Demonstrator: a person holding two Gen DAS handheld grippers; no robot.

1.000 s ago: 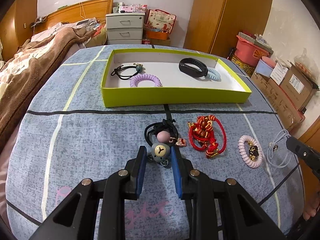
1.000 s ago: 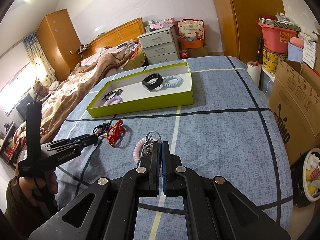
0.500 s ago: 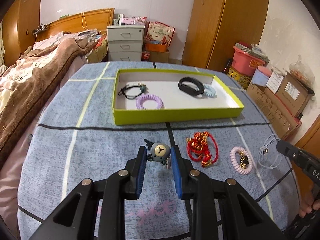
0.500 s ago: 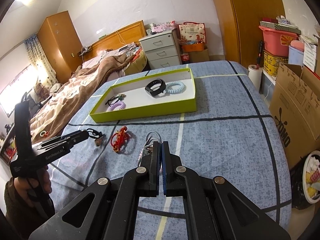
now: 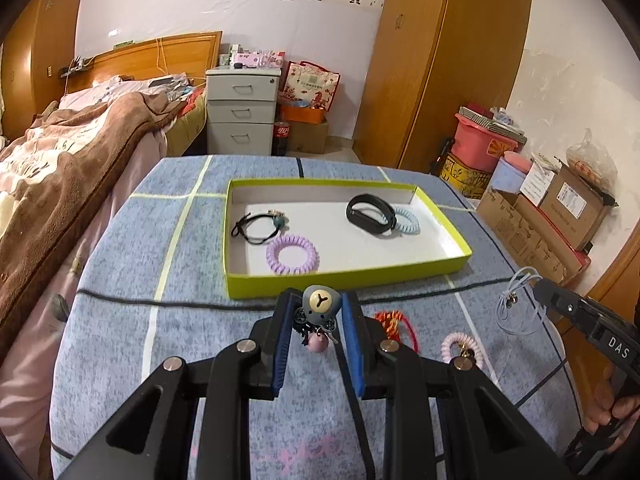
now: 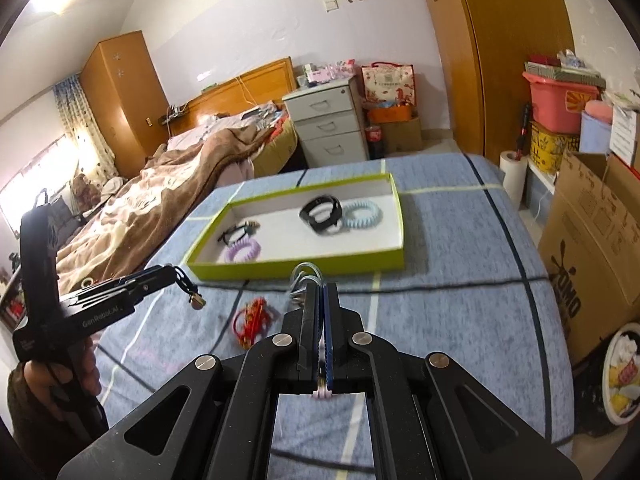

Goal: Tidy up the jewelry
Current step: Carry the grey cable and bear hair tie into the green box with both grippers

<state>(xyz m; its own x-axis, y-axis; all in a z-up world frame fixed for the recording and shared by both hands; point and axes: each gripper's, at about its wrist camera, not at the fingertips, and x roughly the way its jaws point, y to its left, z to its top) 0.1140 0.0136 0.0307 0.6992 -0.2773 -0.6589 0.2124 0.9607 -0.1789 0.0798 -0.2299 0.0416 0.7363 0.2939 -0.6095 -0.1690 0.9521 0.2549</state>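
Left gripper point(image 5: 320, 312): raised above the blue checked bedspread point(image 5: 120, 320), angled downward toward the green tray point(image 5: 344, 276), its blue pads clamped on the grey bear-charm hair tie point(image 5: 321, 306), whose black loop and pink bead hang beneath the charm, clear of the cloth; in the right wrist view the same tool stands to the near left of the tray, gripped by a hand point(image 6: 76, 372) in a dark sleeve. Right gripper point(image 6: 318, 300): also raised and angled down on the near side of the tray, jaws pressed together on the pale cord loops point(image 6: 306, 276), which stick up past the fingertips; in the left wrist view the cord dangles from its tip, to the near right of the tray. Green tray, white floor, lying flat on the bedspread, contents: black hair tie with teal bead point(image 5: 260, 226) at its left end; lilac spiral hair tie point(image 5: 293, 255) just nearer than that; black wristband point(image 5: 370, 214) towards its right end, overlapping a pale blue spiral hair tie point(image 5: 408, 222). On the bedspread, near side of the tray: red cord bracelet point(image 5: 400, 322) and pink spiral hair tie point(image 5: 460, 346), both partly hidden by the left gripper's frame.
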